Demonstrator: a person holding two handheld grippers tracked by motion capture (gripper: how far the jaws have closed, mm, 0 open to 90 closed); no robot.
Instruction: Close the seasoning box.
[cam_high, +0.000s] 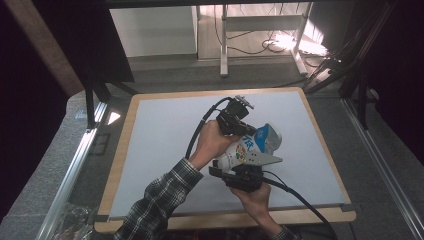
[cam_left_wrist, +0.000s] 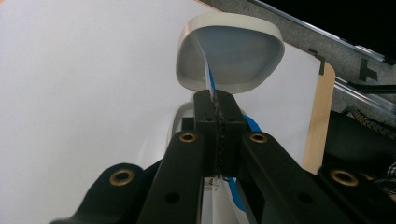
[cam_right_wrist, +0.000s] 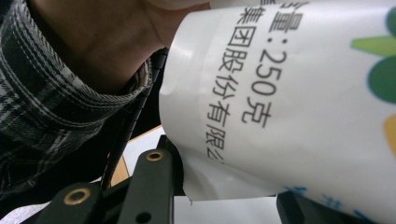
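The left gripper (cam_left_wrist: 218, 109) is clamped tight on the pouch's (cam_high: 250, 147) blue top edge. The right gripper (cam_high: 240, 175) grips the pouch's white body from below, holding it above the pale table (cam_high: 165, 130). Grey floor surrounds the table.

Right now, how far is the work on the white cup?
Done: the cup is lifted off the table, held by the right claw around its body. In hand: the left claw is shut on the blue-edged foil lid, partly peeled from the rim. Left: peeling the lid fully off.
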